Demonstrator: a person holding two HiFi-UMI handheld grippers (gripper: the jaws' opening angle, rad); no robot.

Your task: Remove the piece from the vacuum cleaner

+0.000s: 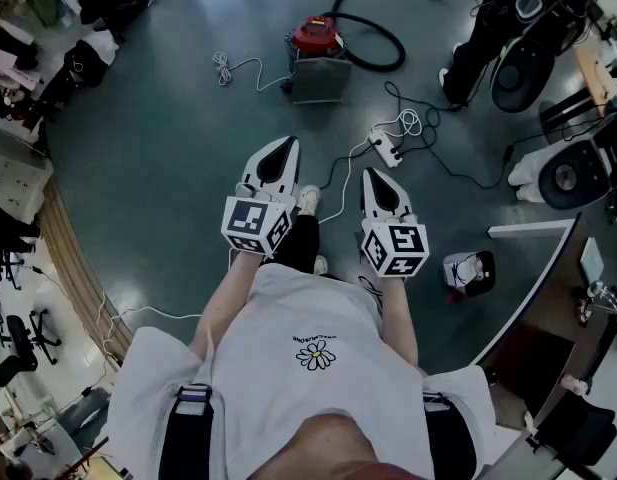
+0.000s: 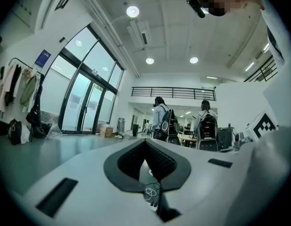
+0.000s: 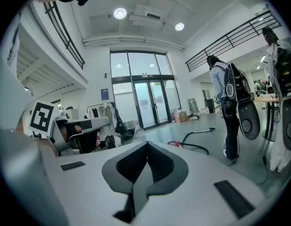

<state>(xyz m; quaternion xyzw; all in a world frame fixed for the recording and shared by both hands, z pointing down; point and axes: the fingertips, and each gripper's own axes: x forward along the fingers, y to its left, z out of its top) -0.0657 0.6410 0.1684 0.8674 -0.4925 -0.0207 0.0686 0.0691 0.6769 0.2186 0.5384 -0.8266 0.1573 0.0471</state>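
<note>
Both tongs are shut tight on nothing, left tongs [image 1: 289,144] and right tongs [image 1: 369,174] held over the floor [image 1: 168,138]. The vacuum cleaner [image 1: 318,52], red lid with a looped black hose [image 1: 380,40], sits well ahead and untouched. The right gripper view catches it low down, while the left shows people with backpacks [image 2: 160,119]

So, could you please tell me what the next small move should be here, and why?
Probably step forward toward the vacuum cleaner: it stands on the floor well ahead, while the left gripper and right gripper are both shut, empty and far short of it.
</note>
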